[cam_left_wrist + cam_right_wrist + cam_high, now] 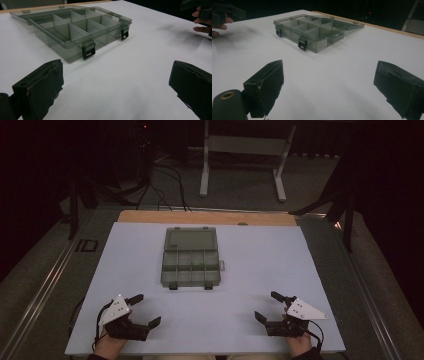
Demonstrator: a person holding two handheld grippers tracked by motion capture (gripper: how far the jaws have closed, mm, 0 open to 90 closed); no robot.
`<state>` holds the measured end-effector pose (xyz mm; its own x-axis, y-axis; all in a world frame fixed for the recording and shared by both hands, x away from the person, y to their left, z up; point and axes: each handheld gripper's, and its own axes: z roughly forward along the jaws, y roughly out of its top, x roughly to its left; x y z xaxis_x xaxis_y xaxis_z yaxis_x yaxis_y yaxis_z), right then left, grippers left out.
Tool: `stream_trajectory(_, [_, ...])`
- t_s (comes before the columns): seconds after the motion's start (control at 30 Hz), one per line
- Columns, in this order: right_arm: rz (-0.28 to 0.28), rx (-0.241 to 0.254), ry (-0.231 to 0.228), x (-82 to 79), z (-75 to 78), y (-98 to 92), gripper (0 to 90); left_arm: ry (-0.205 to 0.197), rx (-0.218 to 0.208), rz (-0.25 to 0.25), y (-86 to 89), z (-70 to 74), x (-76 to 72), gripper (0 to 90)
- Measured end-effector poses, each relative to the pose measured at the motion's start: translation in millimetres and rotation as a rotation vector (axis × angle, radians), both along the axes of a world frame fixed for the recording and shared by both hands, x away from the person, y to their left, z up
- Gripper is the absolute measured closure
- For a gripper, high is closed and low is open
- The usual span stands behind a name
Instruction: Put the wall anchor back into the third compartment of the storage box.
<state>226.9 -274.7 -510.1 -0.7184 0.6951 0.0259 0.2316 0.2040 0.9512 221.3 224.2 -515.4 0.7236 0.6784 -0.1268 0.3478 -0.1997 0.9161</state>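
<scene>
A smoke-tinted compartment box [191, 262] is seen near the middle of the white board [250, 330], its lid [190, 239] folded flat back toward the far edge. The dividers are visible; the cells appear empty, though a faint greenish spot in one cell cannot be identified. Two black latches [88, 50] hang off the near wall.

The left gripper [141, 310] and right gripper [266, 305] are held low at the near corners, well apart from the box, both with jaws spread wide and nothing between them.

Handling, as judged: the box is taken to be light, thin-walled hard plastic, stiff but liable to flex or crack under a hard pinch, and slick enough to skate on the smooth board if pushed from one side. A hold is best taken on the lid's free far edge for closing, with the other claw bracing a side wall; the latch tabs are better pressed than pinched.
</scene>
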Motion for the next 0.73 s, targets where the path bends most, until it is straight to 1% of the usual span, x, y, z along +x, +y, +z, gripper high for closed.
stream_trajectory(0.2, [-0.001, -0.001, -0.001, -0.2, -0.1, -1.2, 9.5, -0.01, -0.004, 0.011, 1.1, 0.0, -0.5, 0.0])
stream_trajectory(0.43, [0.001, -0.003, 0.003, 0.1, -1.1, -0.9, 9.5, -0.009, -0.012, 0.014, 2.0, -1.0, 0.3, 0.0])
stream_trajectory(0.47, [0.0, -0.003, 0.005, 0.1, -1.3, -0.9, 9.5, -0.01, -0.007, 0.016, 2.4, -0.8, 0.2, 0.0])
stream_trajectory(0.63, [0.001, -0.006, 0.007, 0.3, -1.8, -0.7, 9.5, -0.007, -0.022, 0.023, 4.9, -1.3, 0.7, 0.0])
stream_trajectory(0.73, [0.0, -0.005, 0.009, 0.6, -2.1, -0.5, 9.5, -0.007, -0.023, 0.022, 4.8, -1.4, 0.9, 0.0])
